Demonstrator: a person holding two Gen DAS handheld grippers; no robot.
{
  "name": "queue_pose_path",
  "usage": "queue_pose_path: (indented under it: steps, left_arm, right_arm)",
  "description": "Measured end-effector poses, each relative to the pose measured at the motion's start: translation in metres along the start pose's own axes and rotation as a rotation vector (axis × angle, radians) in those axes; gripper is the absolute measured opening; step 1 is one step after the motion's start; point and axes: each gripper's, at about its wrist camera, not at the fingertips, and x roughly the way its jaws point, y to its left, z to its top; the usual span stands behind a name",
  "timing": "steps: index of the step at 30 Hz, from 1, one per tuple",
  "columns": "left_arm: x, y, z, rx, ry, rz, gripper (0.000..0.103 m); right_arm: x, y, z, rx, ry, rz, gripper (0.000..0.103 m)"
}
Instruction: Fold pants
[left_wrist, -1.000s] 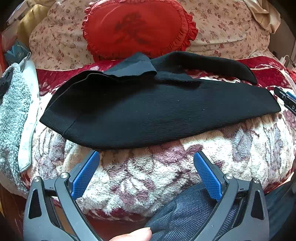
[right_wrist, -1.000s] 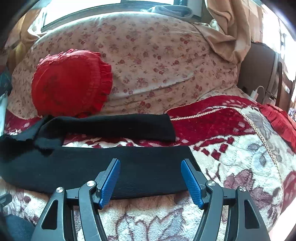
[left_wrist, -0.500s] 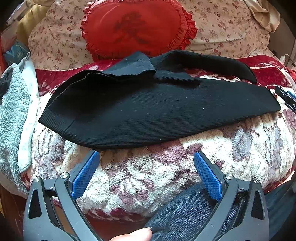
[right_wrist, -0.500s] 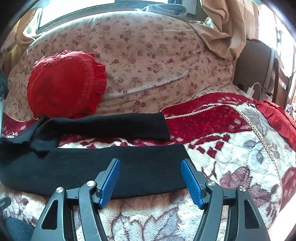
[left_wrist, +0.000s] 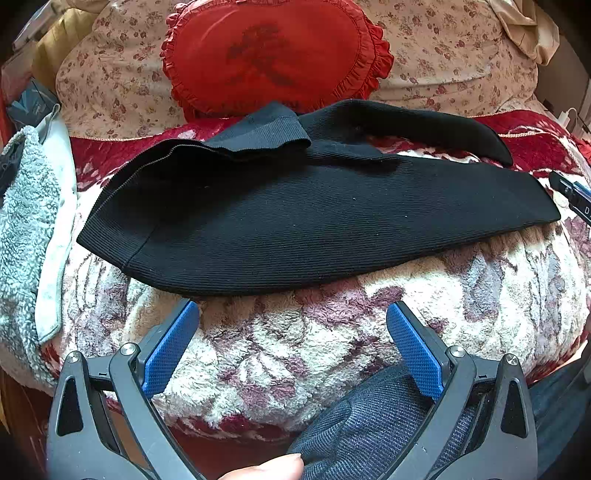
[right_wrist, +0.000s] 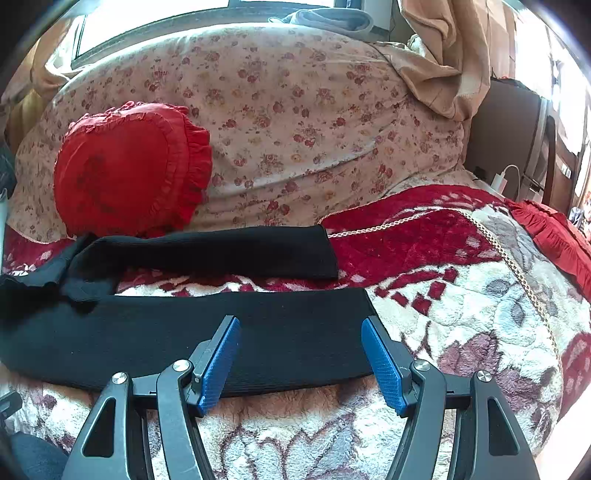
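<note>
Nothing has moved: your left gripper (left_wrist: 291, 325) and right gripper (right_wrist: 301, 343) hover with jaws wide, empty, over the black pants (left_wrist: 314, 221) lying unfolded on the blanket (left_wrist: 332, 332); folding hasn't begun.
</note>
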Motion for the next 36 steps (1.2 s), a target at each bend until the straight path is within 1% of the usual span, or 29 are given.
queue_pose_path:
  steps: [1,3,5,7,9,10,11,12,13,14,15,17,19,20,22,24,25,26,27,29,30,31,32,33,34,35,36]
  left_arm:
    - [0.000,0.000,0.000,0.001,0.000,-0.004,0.102]
    - [-0.004,0.003,0.002,0.000,-0.013,-0.042,0.102]
    - [-0.013,0.007,0.004,0.009,-0.065,-0.104,0.102]
    - [-0.024,0.007,0.003,0.062,-0.150,-0.121,0.102]
    - [-0.036,0.002,-0.001,0.171,-0.257,-0.123,0.102]
    - [-0.040,0.002,-0.004,0.215,-0.294,-0.161,0.102]
    - [-0.041,0.007,-0.006,0.222,-0.295,-0.223,0.102]
    - [-0.040,0.015,-0.006,0.211,-0.278,-0.278,0.102]
    - [-0.037,0.027,-0.007,0.174,-0.250,-0.333,0.102]
    - [-0.034,0.041,-0.008,0.129,-0.239,-0.364,0.102]
    - [-0.033,0.058,-0.009,0.085,-0.245,-0.383,0.102]
    - [-0.035,0.094,-0.007,-0.002,-0.271,-0.371,0.102]
    - [-0.034,0.129,0.005,-0.055,-0.286,-0.317,0.102]
    - [-0.031,0.144,0.011,-0.067,-0.280,-0.310,0.102]
    - [-0.021,0.166,0.022,-0.088,-0.250,-0.338,0.102]
    - [0.007,0.188,0.034,-0.129,-0.165,-0.405,0.101]
    - [0.017,0.194,0.037,-0.140,-0.136,-0.445,0.099]
    - [0.026,0.197,0.039,-0.145,-0.118,-0.475,0.099]
    - [0.031,0.196,0.040,-0.140,-0.102,-0.480,0.099]
    - [0.035,0.188,0.041,-0.107,-0.096,-0.486,0.094]
    - [0.035,0.186,0.041,-0.110,-0.098,-0.489,0.087]
    - [0.035,0.187,0.041,-0.131,-0.100,-0.509,0.074]
    - [0.034,0.188,0.042,-0.149,-0.101,-0.524,0.065]
    - [0.034,0.189,0.042,-0.175,-0.098,-0.529,0.042]
    - [0.033,0.188,0.042,-0.188,-0.088,-0.518,0.019]
    - [0.033,0.184,0.042,-0.187,-0.083,-0.498,0.012]
    - [0.031,0.183,0.041,-0.182,-0.087,-0.485,0.011]
  right_arm:
    - [0.000,0.000,0.000,0.002,-0.002,0.000,0.066]
    - [-0.001,-0.001,0.000,0.007,-0.003,0.000,0.066]
    - [-0.002,-0.002,0.000,0.011,-0.005,0.002,0.066]
    - [-0.003,-0.004,0.001,0.013,-0.009,0.001,0.066]
    - [-0.003,-0.006,0.000,0.017,-0.007,-0.001,0.066]
    - [-0.003,-0.007,0.000,0.021,-0.004,0.001,0.066]
    - [-0.003,-0.008,0.000,0.024,-0.002,0.001,0.066]
    - [-0.003,-0.008,0.000,0.024,-0.003,0.001,0.066]
    - [-0.003,-0.009,0.000,0.023,-0.003,-0.001,0.066]
    - [-0.003,-0.009,0.000,0.024,-0.003,-0.002,0.066]
    - [-0.003,-0.009,-0.001,0.024,-0.002,-0.001,0.066]
    - [-0.002,-0.008,-0.001,0.020,0.001,-0.002,0.066]
    - [-0.002,-0.007,-0.001,0.015,0.004,-0.002,0.066]
    - [-0.001,-0.006,-0.001,0.012,0.005,-0.002,0.066]
    - [0.000,-0.004,-0.001,0.006,0.006,0.000,0.066]
    - [0.000,-0.003,0.000,0.003,0.005,0.000,0.066]
    - [0.000,-0.002,0.000,0.002,0.004,0.000,0.066]
    - [0.000,-0.002,0.000,0.002,0.003,-0.001,0.066]
    - [0.000,-0.002,0.000,0.002,0.002,-0.002,0.066]
    - [0.000,-0.005,-0.001,0.010,0.005,-0.003,0.066]
    - [0.000,-0.007,-0.001,0.017,0.007,-0.001,0.066]
    - [0.000,-0.011,0.000,0.038,0.009,0.010,0.066]
    - [0.000,-0.018,0.000,0.066,0.009,0.028,0.066]
    - [0.000,-0.025,0.001,0.099,0.009,0.044,0.066]
    - [0.001,-0.038,0.001,0.157,0.008,0.067,0.066]
    - [0.000,-0.048,0.001,0.202,0.005,0.083,0.066]
    - [0.001,-0.066,0.000,0.279,-0.003,0.119,0.066]
